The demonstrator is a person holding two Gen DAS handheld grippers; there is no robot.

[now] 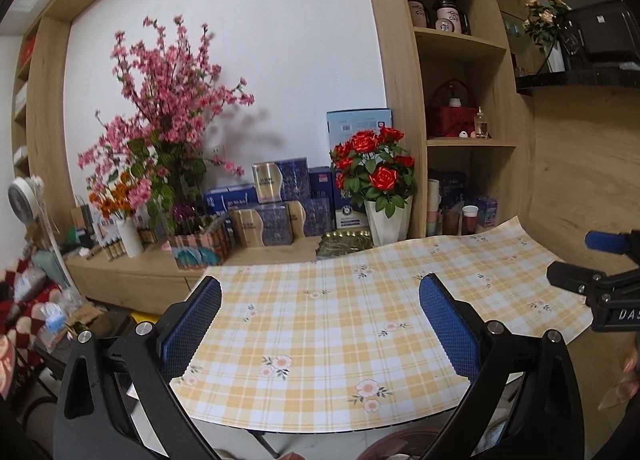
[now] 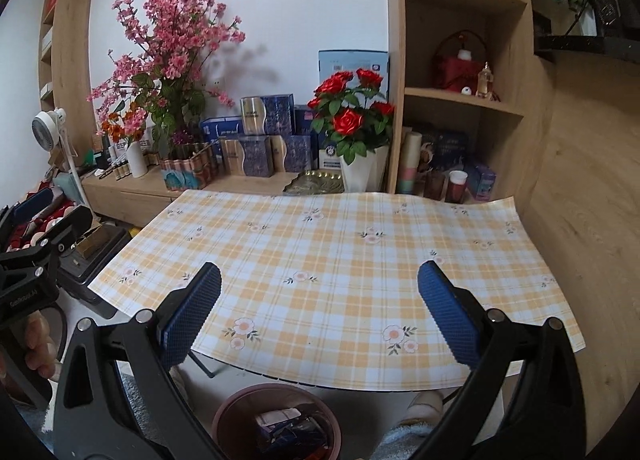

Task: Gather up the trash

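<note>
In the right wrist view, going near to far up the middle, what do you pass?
Bin with trash on the floor → checked tablecloth → gold dish → red roses in a white pot → light blue box against the wall.

- Even, soft indoor light, fairly bright, no glare.
- Blossoms ahead-left of the left gripper slightly blurred; soft shadow on wall to their right.
- Strong fisheye bending at edges, dark corners.
</note>
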